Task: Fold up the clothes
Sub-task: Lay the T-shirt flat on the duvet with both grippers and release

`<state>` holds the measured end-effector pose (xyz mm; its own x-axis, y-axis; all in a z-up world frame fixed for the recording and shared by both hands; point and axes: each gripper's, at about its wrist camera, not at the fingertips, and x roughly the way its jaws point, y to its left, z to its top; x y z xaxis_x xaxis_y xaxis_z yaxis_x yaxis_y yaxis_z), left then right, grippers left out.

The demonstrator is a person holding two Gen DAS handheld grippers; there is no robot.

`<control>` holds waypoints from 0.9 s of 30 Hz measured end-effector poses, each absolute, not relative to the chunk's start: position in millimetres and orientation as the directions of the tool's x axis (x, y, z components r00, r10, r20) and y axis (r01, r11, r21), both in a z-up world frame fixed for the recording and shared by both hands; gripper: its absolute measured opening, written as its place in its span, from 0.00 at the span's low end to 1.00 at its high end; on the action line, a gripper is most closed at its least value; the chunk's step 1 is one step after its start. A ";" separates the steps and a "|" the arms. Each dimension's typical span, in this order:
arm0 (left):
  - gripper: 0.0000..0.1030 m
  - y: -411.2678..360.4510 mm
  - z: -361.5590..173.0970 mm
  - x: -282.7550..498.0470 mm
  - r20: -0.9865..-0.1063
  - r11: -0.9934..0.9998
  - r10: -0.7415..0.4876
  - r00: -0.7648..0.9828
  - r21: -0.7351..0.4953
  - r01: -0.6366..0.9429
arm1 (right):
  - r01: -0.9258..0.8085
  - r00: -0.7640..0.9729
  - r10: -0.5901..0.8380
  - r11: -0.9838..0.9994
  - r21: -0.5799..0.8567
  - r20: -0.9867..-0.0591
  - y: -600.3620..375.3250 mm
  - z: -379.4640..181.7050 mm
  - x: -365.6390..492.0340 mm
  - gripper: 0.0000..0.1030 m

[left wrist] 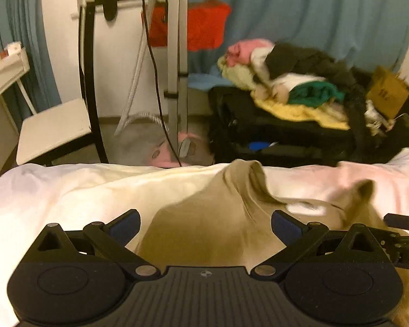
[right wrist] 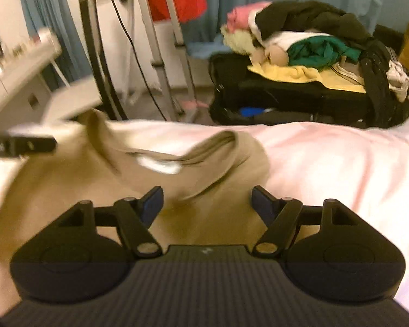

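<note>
A tan garment (left wrist: 204, 226) lies crumpled on the white bed sheet (left wrist: 54, 190), with a white label showing near its collar. My left gripper (left wrist: 205, 224) is open just above the garment's near part, holding nothing. In the right wrist view the same garment (right wrist: 95, 179) spreads to the left and under the fingers. My right gripper (right wrist: 207, 203) is open over its right edge, empty. The tip of the other gripper shows at the left edge of the right wrist view (right wrist: 21, 145) and at the right edge of the left wrist view (left wrist: 403, 222).
Beyond the bed's far edge stands a black suitcase (left wrist: 272, 130) piled with mixed clothes (left wrist: 300, 87). A metal stand with cables (left wrist: 174, 68) and a white chair (left wrist: 54, 128) are at the left. Blue curtains hang behind. The sheet (right wrist: 340, 163) is bare to the right.
</note>
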<state>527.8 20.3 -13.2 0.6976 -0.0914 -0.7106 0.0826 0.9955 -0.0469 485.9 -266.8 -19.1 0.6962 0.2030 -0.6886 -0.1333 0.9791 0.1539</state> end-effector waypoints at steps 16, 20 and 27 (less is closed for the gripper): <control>0.99 125.9 33.8 227.6 -0.561 0.940 -0.194 0.805 -0.342 -0.012 | -0.062 0.914 0.182 0.946 0.318 -0.363 -263.7 71.5 139.2 0.71; 0.98 160.8 35.7 209.5 -0.594 0.898 -0.194 0.781 -0.429 -0.103 | -0.063 0.906 0.220 0.915 0.398 -0.362 -273.0 65.1 101.3 0.72; 0.93 205.2 11.5 254.6 -0.608 0.817 -0.165 0.776 -0.525 -0.237 | -0.060 0.896 0.251 0.884 0.463 -0.365 -287.3 20.0 101.1 0.70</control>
